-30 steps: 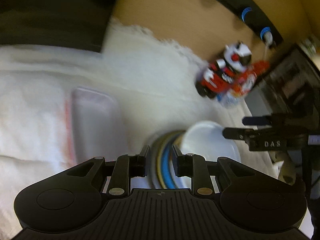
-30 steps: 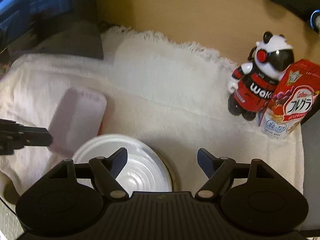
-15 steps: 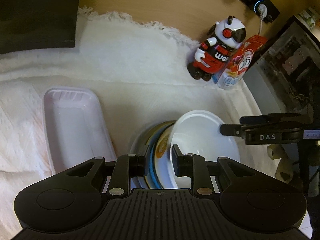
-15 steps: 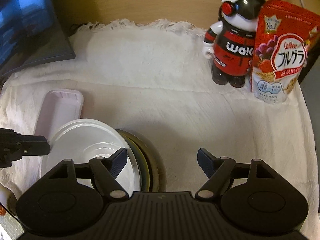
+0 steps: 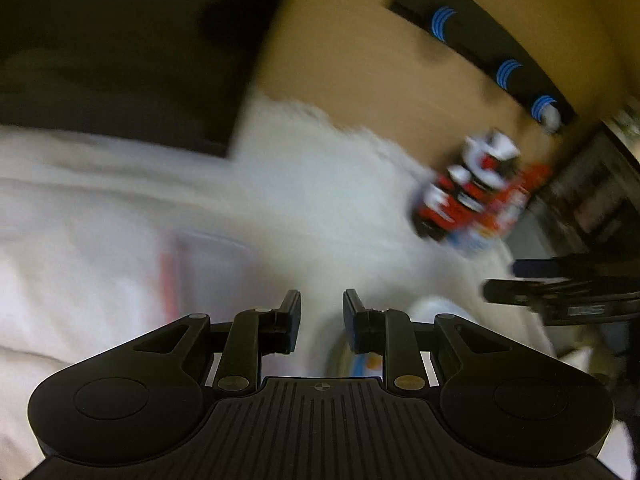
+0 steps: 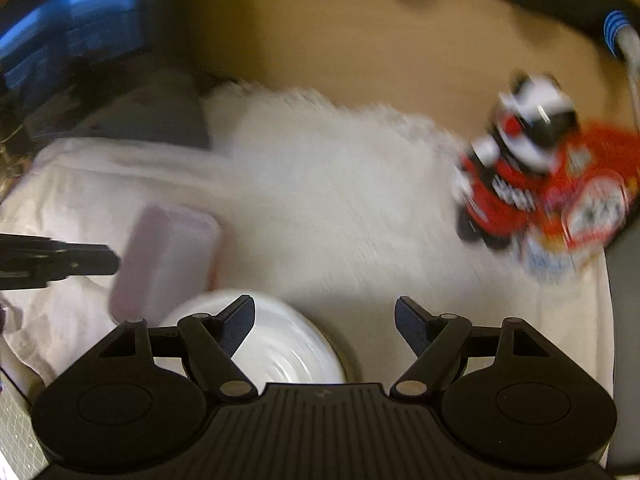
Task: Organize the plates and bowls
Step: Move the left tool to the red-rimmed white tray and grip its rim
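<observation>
Where half a second ago both views were sharp, they now smear and the stacked dishes have slid low. Left gripper stands narrowly parted, apparently empty, beside the stack; right gripper gapes wide, empty, above it. Pink tray lies left of the stack.

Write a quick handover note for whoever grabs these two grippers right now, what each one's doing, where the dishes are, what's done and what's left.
Left gripper: jaws narrowly apart, nothing visibly gripped.
Right gripper: open, empty, above the white plate.
Dishes: the white plate tops a stack on the white cloth; the pale pink tray lies beside it, apart. Both views are blurred.
Done: plates look stacked.
Left: the tray is not yet sorted; check the stack for bowls.
</observation>
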Tool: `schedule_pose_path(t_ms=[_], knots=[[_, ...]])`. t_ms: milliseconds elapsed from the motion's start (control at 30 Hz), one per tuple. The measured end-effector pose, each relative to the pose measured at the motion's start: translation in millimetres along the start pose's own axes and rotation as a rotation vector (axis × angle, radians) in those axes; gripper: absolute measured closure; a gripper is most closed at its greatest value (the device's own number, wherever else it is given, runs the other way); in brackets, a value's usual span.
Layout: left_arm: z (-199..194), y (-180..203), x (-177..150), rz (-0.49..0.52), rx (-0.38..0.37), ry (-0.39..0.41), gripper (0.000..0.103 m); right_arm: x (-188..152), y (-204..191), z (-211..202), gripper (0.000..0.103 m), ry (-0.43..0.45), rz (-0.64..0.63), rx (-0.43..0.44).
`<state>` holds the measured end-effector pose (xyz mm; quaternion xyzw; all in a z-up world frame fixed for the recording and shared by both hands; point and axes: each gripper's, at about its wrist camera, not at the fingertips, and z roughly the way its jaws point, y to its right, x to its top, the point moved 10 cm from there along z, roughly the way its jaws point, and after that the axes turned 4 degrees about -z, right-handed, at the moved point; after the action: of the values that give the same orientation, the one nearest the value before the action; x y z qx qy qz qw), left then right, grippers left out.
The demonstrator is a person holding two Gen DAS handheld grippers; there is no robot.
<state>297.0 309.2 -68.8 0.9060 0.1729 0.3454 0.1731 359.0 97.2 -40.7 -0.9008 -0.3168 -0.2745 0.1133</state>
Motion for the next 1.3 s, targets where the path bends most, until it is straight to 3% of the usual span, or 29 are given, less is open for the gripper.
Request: schedule_pose_path(t_ms=[167,300,500,667,733,900,1133,1300], knots=[[3.7,-47.6,7.4,-0.056,0.184,-0.004,0.078,39.0,-50.0,20.7,0.018,-0.058,-0.047,0.15],[13.1,-72.4,2.3,-0.107,0.237,-0.026,0.078,50.5,-82.7,62.9,0.018,-0.173,-0.065,0.218],[33.5,-89.1,-11.4,-0.096,0.35,-0.072,0.078,50.8,-99.2,112.4,0.018,-0.291,-0.07,0.216],[33.8,-111.8,-20.1,-0.116,0.444,-0.092,0.078,47.2,-87.3,137.8,0.018,-0.357,0.006,0.209],[32.7,-118.2,-23.5,-0.144,0.44,-0.095,0.078,42.0,-86.1,150.0,0.018,-0.405,0.043,0.216],[33.3,-110.6,-20.2,-0.218,0.317,-0.08,0.078,29.4,-98.0,175.6,0.02,-0.496,0.075,0.247],[38.9,-96.4,-10.2,-0.191,0.319,-0.071,0.078,18.2,-115.7,202.0,0.037,-0.555,0.003,0.233],[53.2,-101.6,-9.7,-0.174,0.356,-0.094,0.078,19.7,-116.7,202.5,0.038,-0.549,-0.022,0.224]])
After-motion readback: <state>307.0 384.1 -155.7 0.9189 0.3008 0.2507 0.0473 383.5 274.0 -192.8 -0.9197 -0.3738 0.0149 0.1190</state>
